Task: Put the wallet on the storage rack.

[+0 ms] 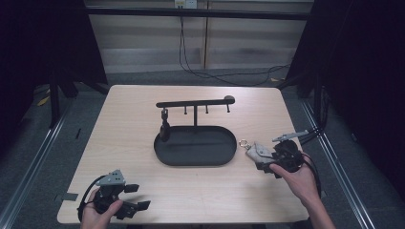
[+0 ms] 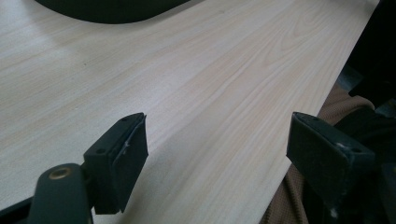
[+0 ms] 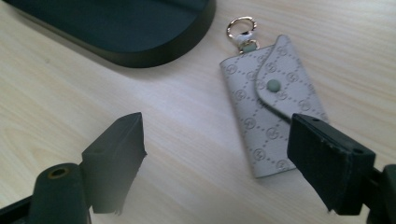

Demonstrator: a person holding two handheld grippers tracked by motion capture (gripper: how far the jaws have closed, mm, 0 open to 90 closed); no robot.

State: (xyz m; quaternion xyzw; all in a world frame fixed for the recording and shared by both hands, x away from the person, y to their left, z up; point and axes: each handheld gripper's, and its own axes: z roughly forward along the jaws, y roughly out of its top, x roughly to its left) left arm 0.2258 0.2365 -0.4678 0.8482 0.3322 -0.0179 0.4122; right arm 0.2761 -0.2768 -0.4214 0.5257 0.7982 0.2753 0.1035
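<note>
Right gripper (image 1: 260, 157) hovers over the key pouch (image 3: 272, 105), a pale patterned fold-over case with a snap button and a gold ring (image 3: 241, 25) at its top end. The pouch lies flat on the wooden table (image 1: 129, 129), just beside the right end of the black oval tray (image 1: 195, 145), apart from it. In the right gripper view the jaws stand spread, with nothing pinched; the right-hand jaw overlaps the pouch's lower corner in that view, but the pouch sits off to one side of the gap, not centred (whether that jaw touches it I cannot tell).

Left gripper (image 1: 133, 196) rests near the table's front left corner, jaws spread wide over bare wood, holding nothing.

The hook rack (image 1: 196, 102) rises from the tray's rear edge; one dark item (image 1: 165, 129) already hangs from its leftmost peg, and the other pegs look free.

Judgement: the step in hand is the approach to grasp the pouch, presumably to hang it by the ring on a free peg. The next move calls for shifting the right gripper sideways so that the pouch lies between the jaws, lowering to table level, then closing across the body while the ring is left exposed.
</note>
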